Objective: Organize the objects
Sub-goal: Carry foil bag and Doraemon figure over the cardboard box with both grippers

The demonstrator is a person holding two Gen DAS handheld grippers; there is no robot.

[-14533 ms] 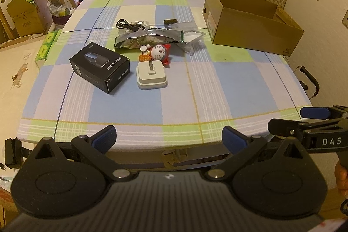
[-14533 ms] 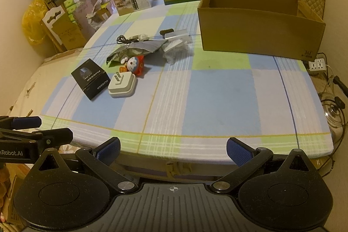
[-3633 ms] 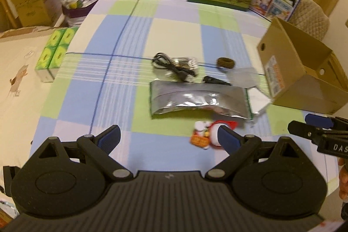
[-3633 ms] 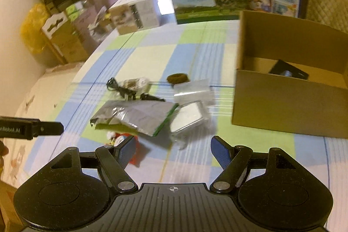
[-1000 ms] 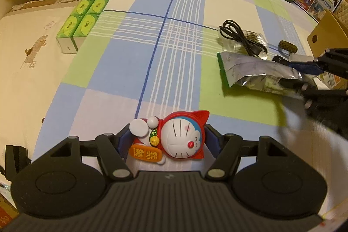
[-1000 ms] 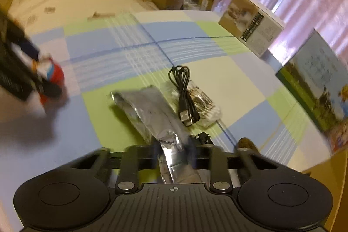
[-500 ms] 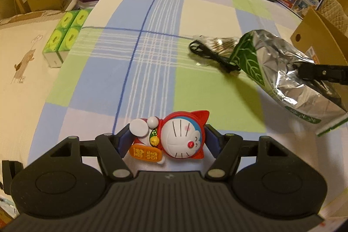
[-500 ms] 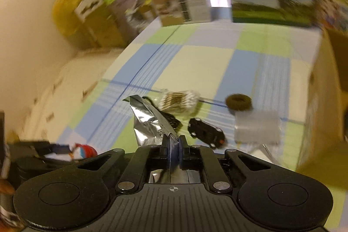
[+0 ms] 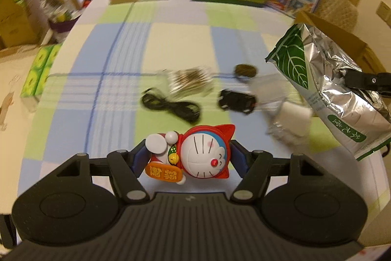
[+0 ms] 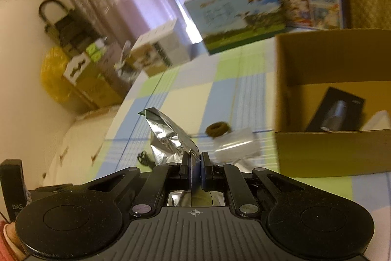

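While both claws are loaded, we see the left gripper [image 9: 188, 158] closed on a red and white cat figurine [image 9: 195, 154], pinched at its sides between the two blue pads and lifted above the checked tablecloth [image 9: 117, 50]. We see the right gripper [image 10: 195, 171] with its pads pressed nearly together on the edge of a silver foil bag [image 10: 168, 136], which hangs in the air just beside the open cardboard box [image 10: 330, 151]. Inside that box we note a black carton [image 10: 336, 113] lying on the floor, with a white item beside it. On the cloth we find a black cable [image 9: 171, 108], a small black toy car [image 9: 235, 102], a brown ring [image 9: 245, 70] and clear plastic packets [image 9: 288, 121], all blurred.
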